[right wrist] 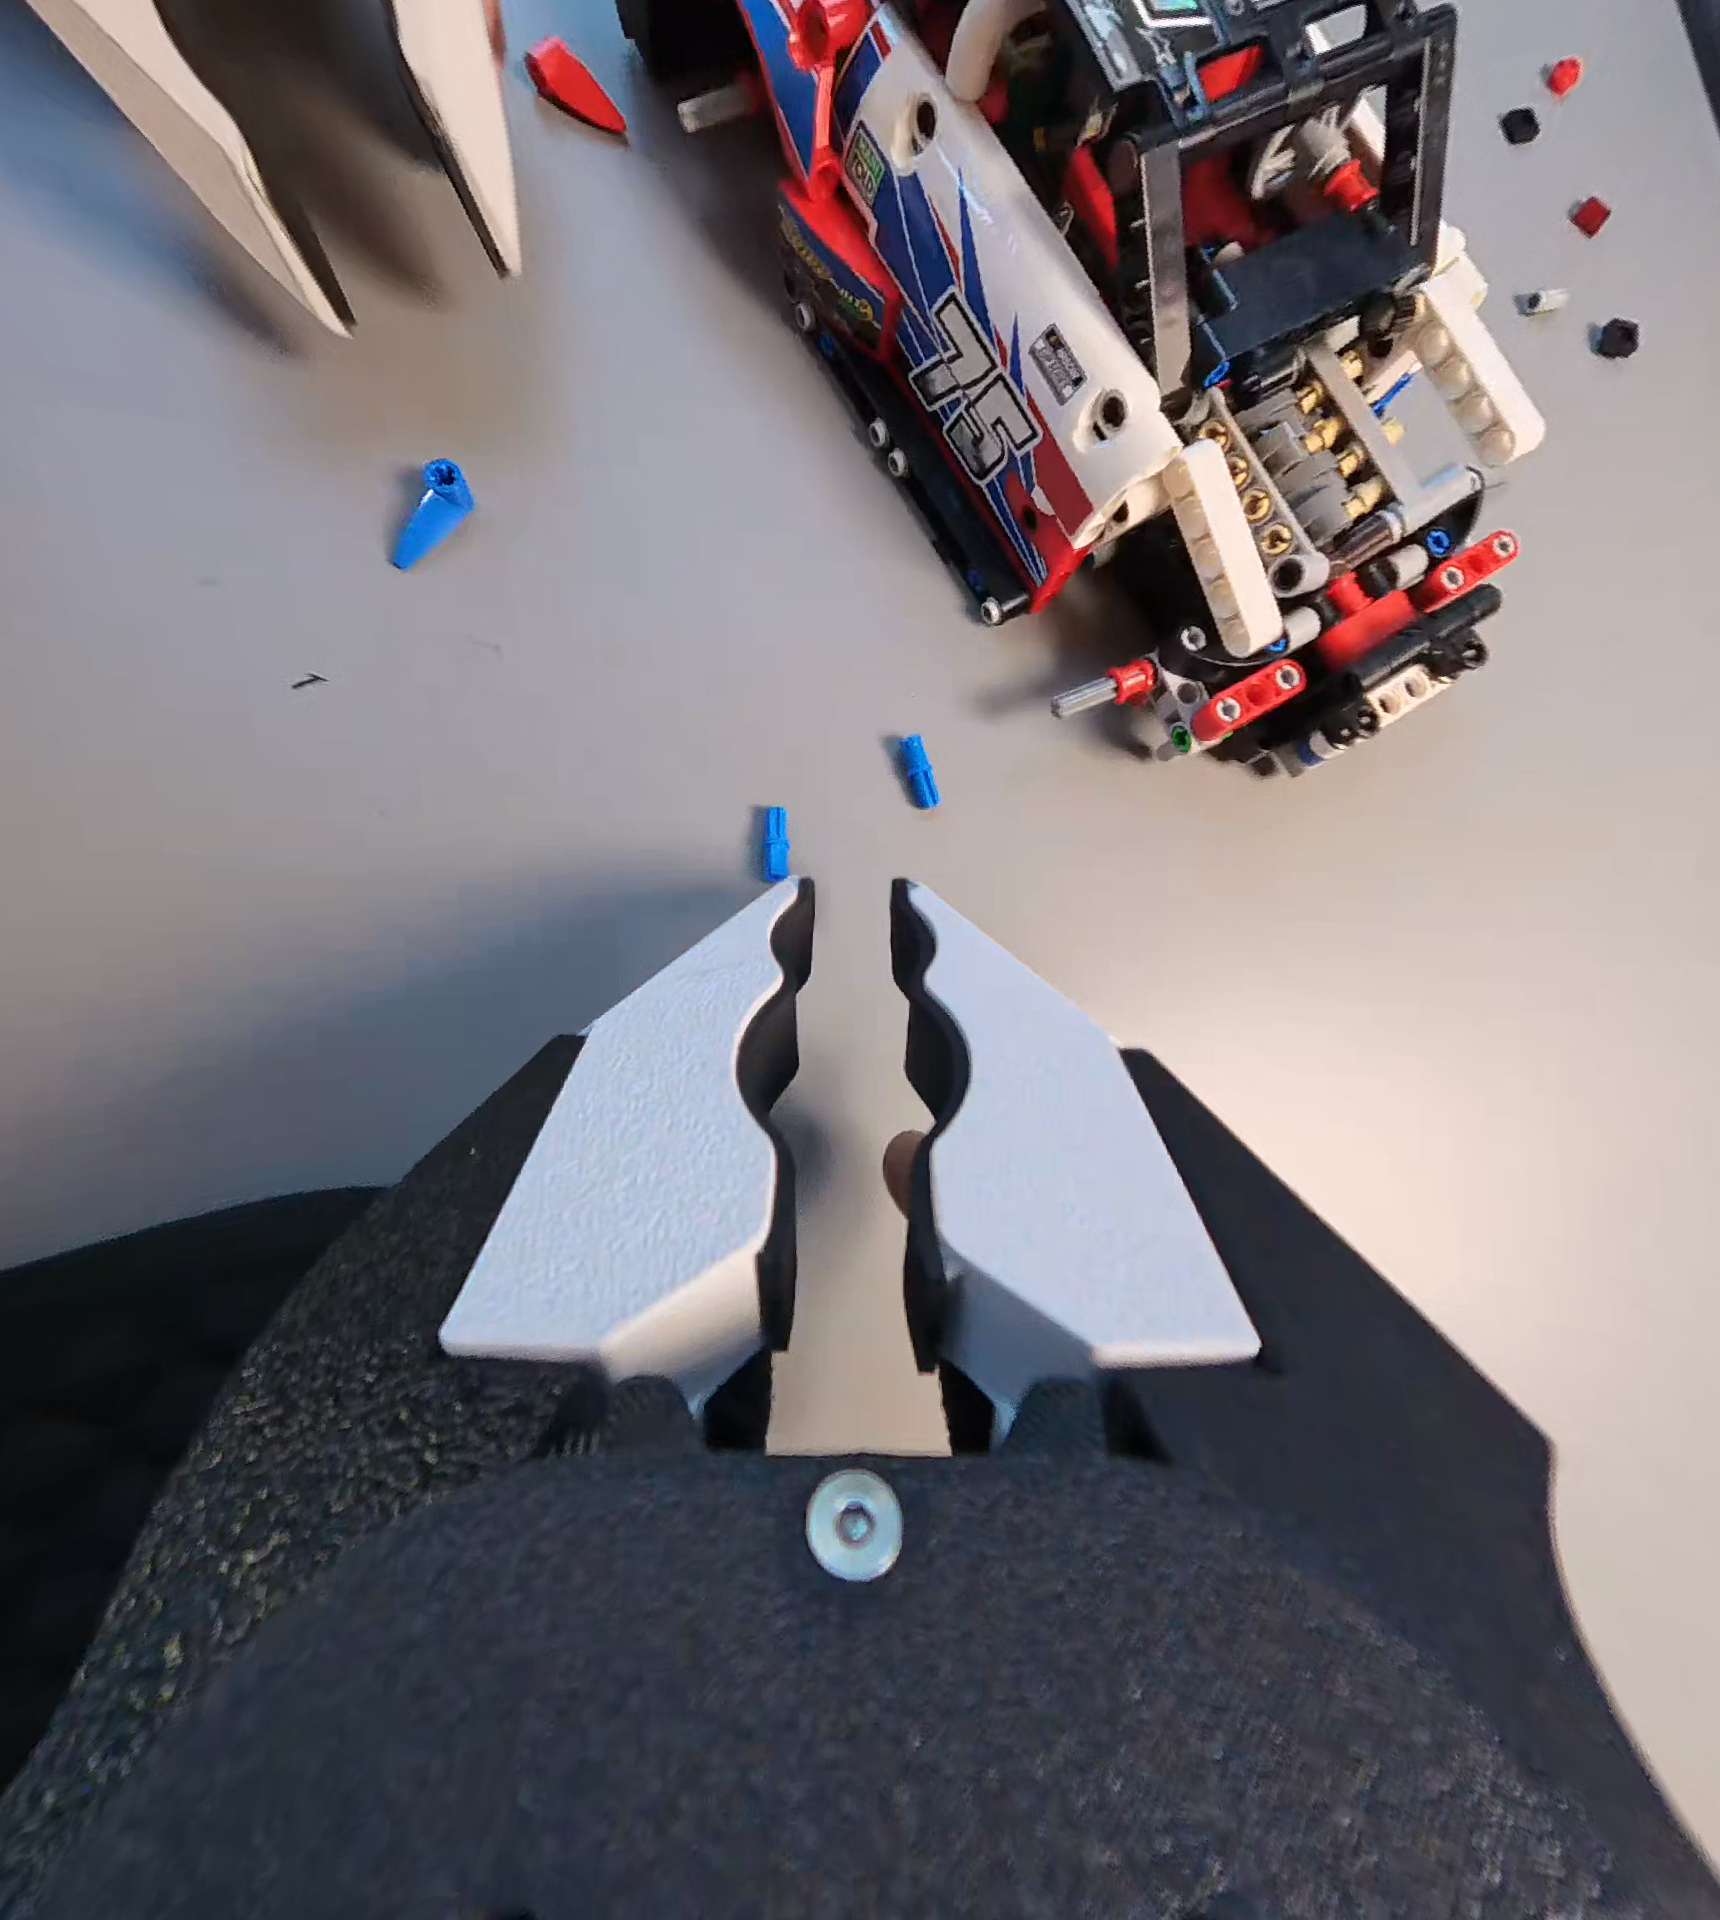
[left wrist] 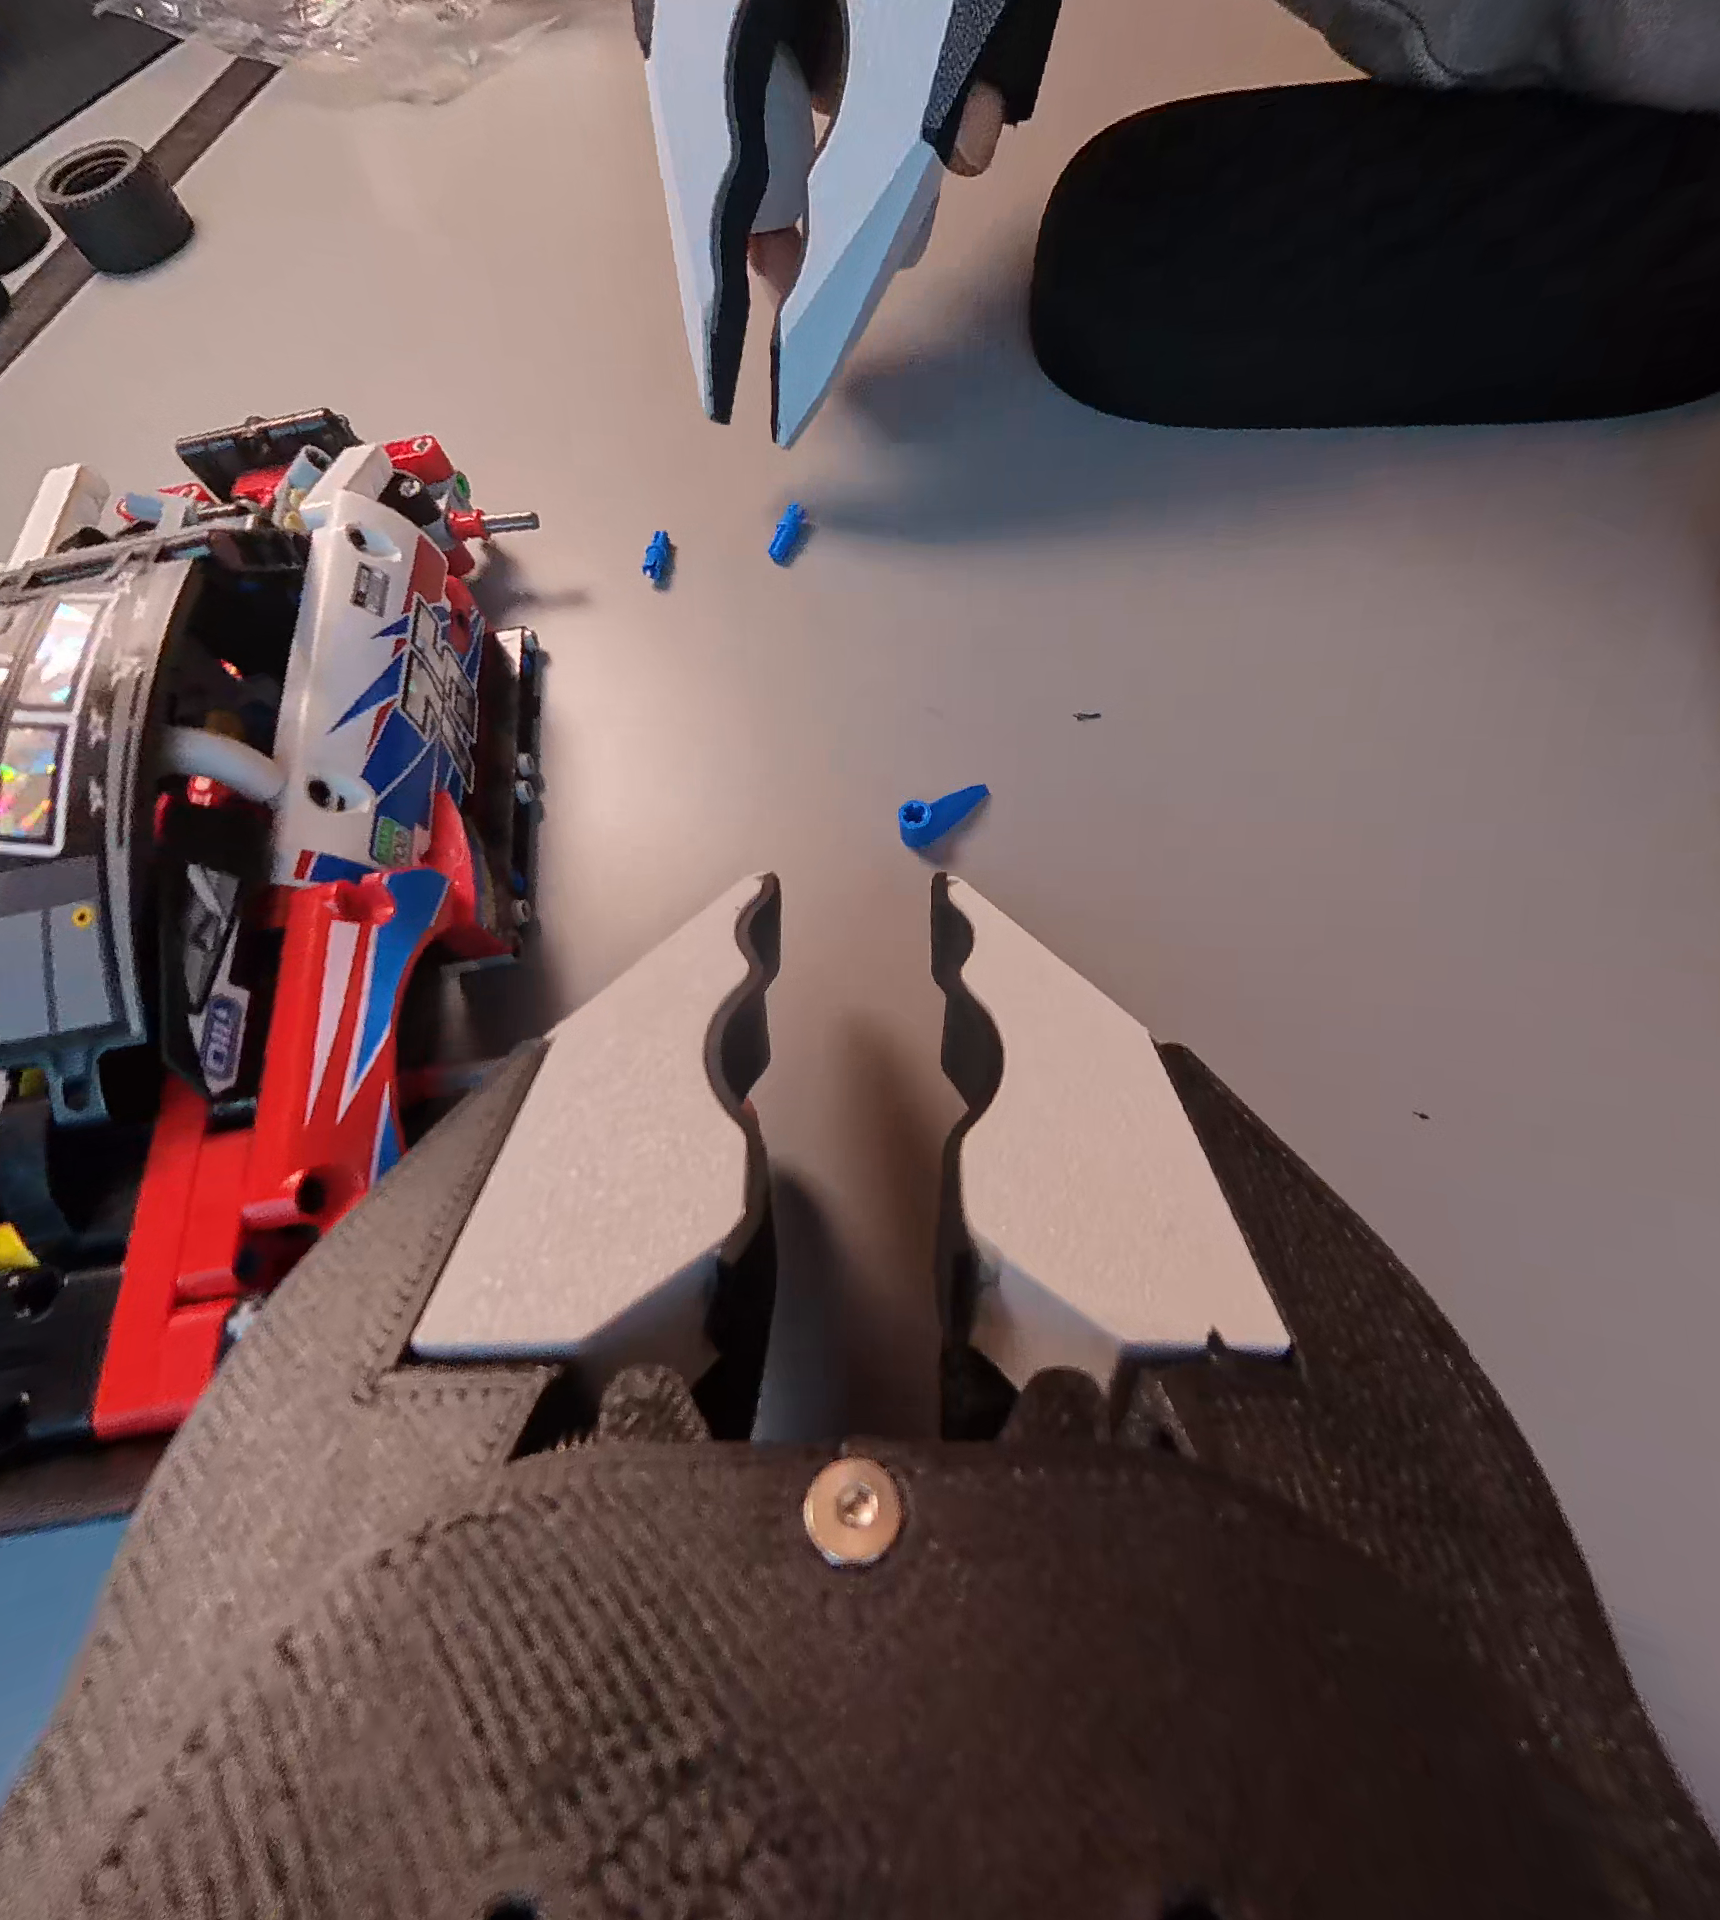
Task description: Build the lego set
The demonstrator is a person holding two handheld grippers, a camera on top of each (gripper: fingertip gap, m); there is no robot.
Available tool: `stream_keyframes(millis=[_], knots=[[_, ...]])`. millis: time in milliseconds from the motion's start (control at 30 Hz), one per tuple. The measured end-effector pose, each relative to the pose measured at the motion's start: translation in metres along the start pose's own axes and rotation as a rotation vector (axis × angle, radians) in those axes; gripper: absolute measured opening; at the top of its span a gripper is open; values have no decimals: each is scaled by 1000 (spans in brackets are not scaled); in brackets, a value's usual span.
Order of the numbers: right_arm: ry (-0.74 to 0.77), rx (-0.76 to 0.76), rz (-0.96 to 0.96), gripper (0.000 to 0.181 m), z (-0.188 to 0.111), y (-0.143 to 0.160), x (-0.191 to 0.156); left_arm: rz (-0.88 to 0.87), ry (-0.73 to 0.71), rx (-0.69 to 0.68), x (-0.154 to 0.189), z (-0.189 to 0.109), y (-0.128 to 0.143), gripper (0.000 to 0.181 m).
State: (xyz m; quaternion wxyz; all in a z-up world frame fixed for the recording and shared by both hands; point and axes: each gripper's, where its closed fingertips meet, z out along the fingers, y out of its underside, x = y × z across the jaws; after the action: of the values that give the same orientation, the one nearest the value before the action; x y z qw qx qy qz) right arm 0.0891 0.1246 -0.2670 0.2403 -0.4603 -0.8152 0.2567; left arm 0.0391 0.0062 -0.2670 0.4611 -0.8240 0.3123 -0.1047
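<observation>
A part-built red, white and blue lego race car (left wrist: 212, 831) lies on the grey table at the left; it also shows in the right wrist view (right wrist: 1095, 364). Two blue pins (left wrist: 658, 556) (left wrist: 786, 533) and a blue tapered piece (left wrist: 939, 819) lie loose on the table. My left gripper (left wrist: 856, 883) is open and empty, just short of the tapered piece. My right gripper (right wrist: 853, 885) is open by a narrow gap and empty, with one pin (right wrist: 774, 844) just off its left fingertip, the other pin (right wrist: 919, 771) a little farther. The tapered piece (right wrist: 433, 511) lies to its left.
Black tyres (left wrist: 108, 208) and a clear plastic bag (left wrist: 368, 42) lie at the far left. A black padded rest (left wrist: 1407, 260) sits at the far right. A loose red tapered piece (right wrist: 575, 85) and small red and black parts (right wrist: 1588, 213) lie around the car. The gap from one gripper's tips to the other's is roughly 15 cm. To the loose red tapered piece (right wrist: 575, 85): left tips about 7 cm, right tips about 20 cm.
</observation>
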Motion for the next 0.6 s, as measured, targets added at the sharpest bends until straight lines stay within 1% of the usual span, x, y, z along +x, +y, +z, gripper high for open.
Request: stream_keyframes(millis=[33, 133, 267, 367, 500, 600], knots=[[-22, -2, -5, 12, 3, -1, -4, 17, 16, -15, 1, 4, -1, 27], [-69, -12, -36, 12, 9, -4, -17, 80, 74, -70, 4, 16, -2, 28], [-87, -5, -44, 12, 11, -7, -24, 153, 146, -97, 11, 27, -6, 29], [-92, 4, -41, 11, 12, -7, -25, 184, 202, -128, 17, 30, -4, 21], [-100, -6, -36, 12, 14, -3, -26, 210, 220, -186, 18, 27, 0, 6], [-102, -10, -26, 12, 13, 0, -25, 208, 213, -209, 17, 25, 2, 6]])
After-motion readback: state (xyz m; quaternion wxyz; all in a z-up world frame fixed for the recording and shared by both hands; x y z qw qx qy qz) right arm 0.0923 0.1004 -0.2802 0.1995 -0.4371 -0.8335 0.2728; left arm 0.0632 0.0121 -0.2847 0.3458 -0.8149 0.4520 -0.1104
